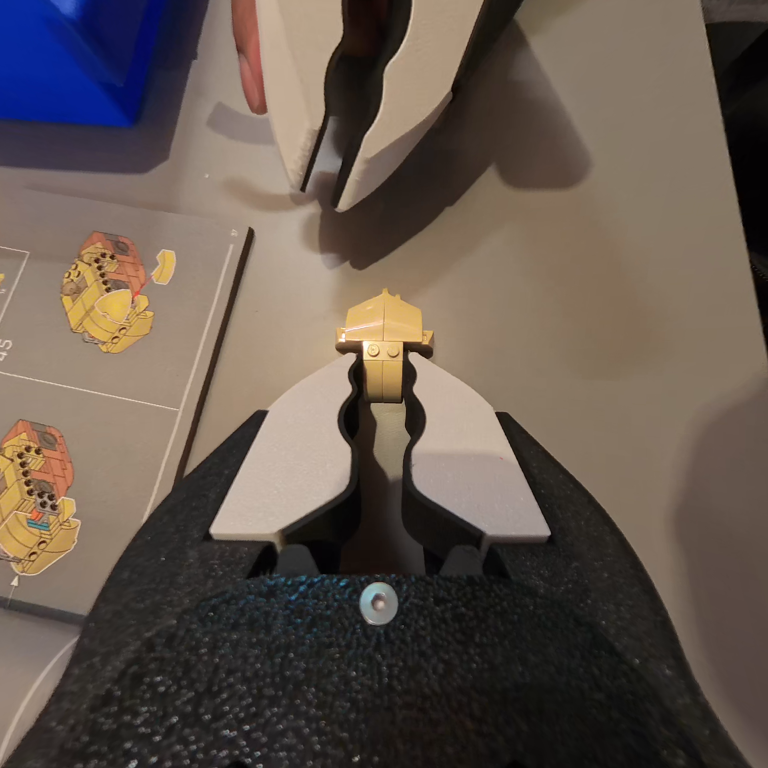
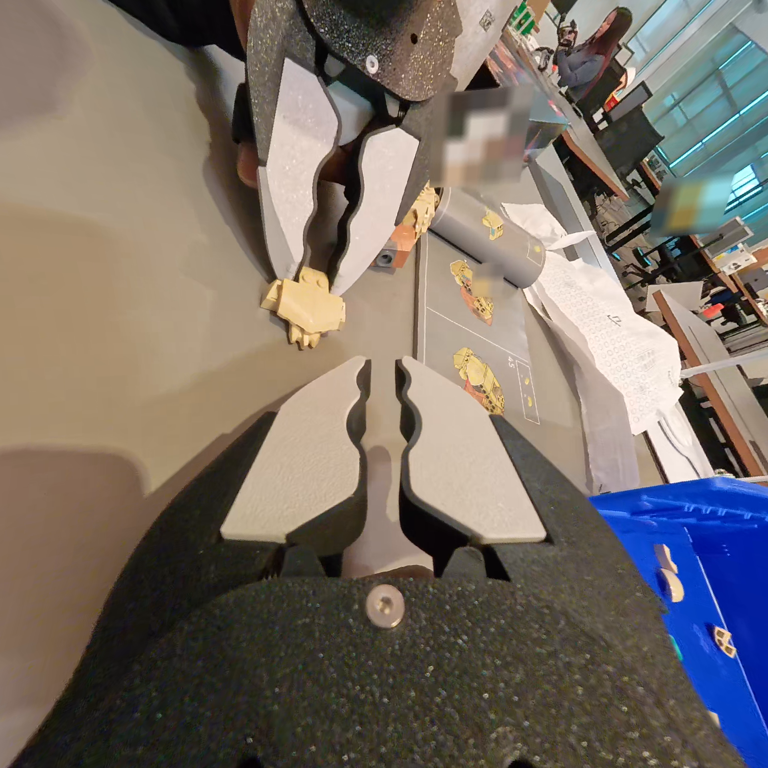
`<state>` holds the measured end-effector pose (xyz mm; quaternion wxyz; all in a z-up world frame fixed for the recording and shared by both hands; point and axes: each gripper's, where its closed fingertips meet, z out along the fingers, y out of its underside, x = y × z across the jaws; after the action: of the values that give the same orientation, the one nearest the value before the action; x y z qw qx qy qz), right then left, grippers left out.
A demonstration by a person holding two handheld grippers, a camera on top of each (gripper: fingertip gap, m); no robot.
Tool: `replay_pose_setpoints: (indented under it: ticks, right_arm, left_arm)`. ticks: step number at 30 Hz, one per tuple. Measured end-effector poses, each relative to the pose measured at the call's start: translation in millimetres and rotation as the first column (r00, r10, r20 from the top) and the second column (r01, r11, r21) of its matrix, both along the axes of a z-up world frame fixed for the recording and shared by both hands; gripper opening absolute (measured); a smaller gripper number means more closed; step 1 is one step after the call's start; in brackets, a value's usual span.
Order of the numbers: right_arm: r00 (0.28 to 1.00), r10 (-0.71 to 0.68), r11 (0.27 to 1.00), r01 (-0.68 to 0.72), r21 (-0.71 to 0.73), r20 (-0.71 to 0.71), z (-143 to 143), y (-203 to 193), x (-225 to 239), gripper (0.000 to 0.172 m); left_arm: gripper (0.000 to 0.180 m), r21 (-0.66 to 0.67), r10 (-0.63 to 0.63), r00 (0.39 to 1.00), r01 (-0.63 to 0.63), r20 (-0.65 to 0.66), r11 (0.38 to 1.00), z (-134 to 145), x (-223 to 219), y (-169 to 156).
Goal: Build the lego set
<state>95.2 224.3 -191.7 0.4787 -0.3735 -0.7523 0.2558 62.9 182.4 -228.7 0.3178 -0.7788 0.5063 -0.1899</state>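
My left gripper clamps a tan brick model low over the grey table (instruction booklet alongside). My right gripper hangs nearby, slightly parted, holding nothing.

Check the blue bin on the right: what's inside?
In the right wrist view, the blue bin shows a few small tan pieces against its inner wall. The rest of its interior is cut off by the frame edge.
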Motion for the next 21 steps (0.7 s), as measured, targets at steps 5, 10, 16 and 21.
replay_pose_setpoints:
  ticks: [5,10,16,21]
  right_arm:
    - [1.000,0.007,0.999,-0.007,-0.038,0.000,1.1,0.3,0.7,0.010]
    - [1.000,0.005,1.000,-0.005,-0.030,0.014,-1.4,0.0,1.1,0.008]
    - [1.000,-0.032,0.998,0.032,-0.052,0.001,1.5,4.3,0.7,0.000]
    - [0.998,-0.058,0.997,0.057,-0.061,-0.006,2.9,7.7,0.3,0.000]
  left_arm:
    - [0.021,-0.005,0.004,1.000,-0.004,0.030,1.000,1.1,0.5,0.6]
    - [0.025,-0.005,-0.003,0.998,0.003,0.062,1.000,4.9,3.7,0.1]
    - [0.030,0.052,-0.042,0.992,0.036,0.116,0.998,19.3,5.0,-0.4]
    - [0.031,0.137,-0.093,0.978,0.068,0.187,0.988,39.9,1.7,-1.1]
